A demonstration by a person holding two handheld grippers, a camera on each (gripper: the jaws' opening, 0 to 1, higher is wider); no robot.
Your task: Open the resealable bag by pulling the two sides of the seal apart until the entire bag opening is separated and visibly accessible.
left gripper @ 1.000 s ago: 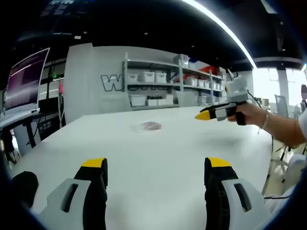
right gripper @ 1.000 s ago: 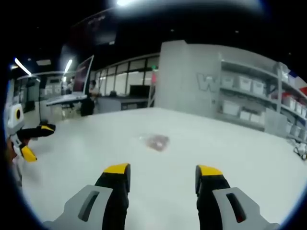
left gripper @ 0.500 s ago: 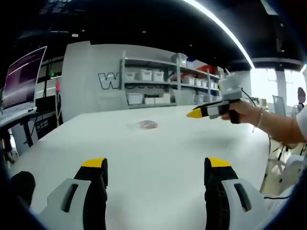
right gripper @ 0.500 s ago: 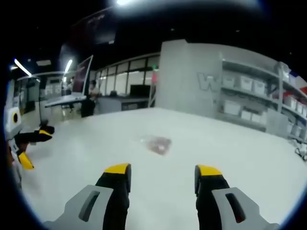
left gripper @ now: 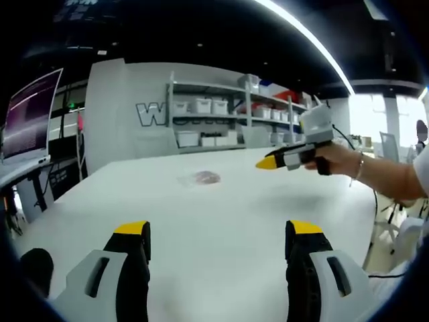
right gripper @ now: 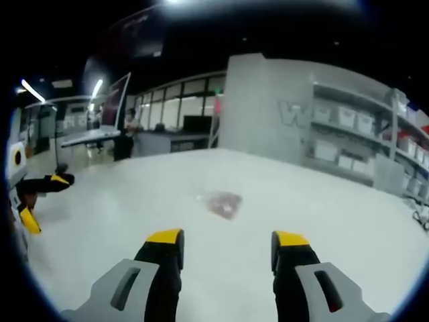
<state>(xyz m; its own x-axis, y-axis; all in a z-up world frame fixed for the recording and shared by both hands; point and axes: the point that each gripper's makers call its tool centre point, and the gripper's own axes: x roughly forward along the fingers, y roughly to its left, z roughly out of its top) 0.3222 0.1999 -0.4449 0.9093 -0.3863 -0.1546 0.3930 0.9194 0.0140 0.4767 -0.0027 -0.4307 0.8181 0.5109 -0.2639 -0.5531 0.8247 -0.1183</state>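
Left gripper view: wide-open left gripper (left gripper: 220, 241) low in the foreground, jaws empty, above the white table (left gripper: 221, 215). Well ahead on the table, the bag (left gripper: 201, 178), a small clear pouch with something reddish inside, lying flat. Coming in from the right, the right gripper (left gripper: 268, 162), held in a hand (left gripper: 328, 159), yellow tips nearer the bag than 1 second ago, though apart from it.

Right gripper view: right gripper (right gripper: 226, 245) parted wide too, nothing between the jaws; bag (right gripper: 220, 202) ahead of them and a little larger in the picture than 1 second ago, so closing in. At the left edge, the left gripper (right gripper: 37, 198), well apart from the bag.

Meaning for the task: approach only, seal untouched, bag not yet opened, neither side gripped.

Long axis of the bag: seemingly running left to right across the left gripper view, roughly crosswise to that gripper's line of reach. Seal end and facing: too small and blurred to tell.

Behind the table, shelves (left gripper: 228, 121) with white boxes against a grey wall.
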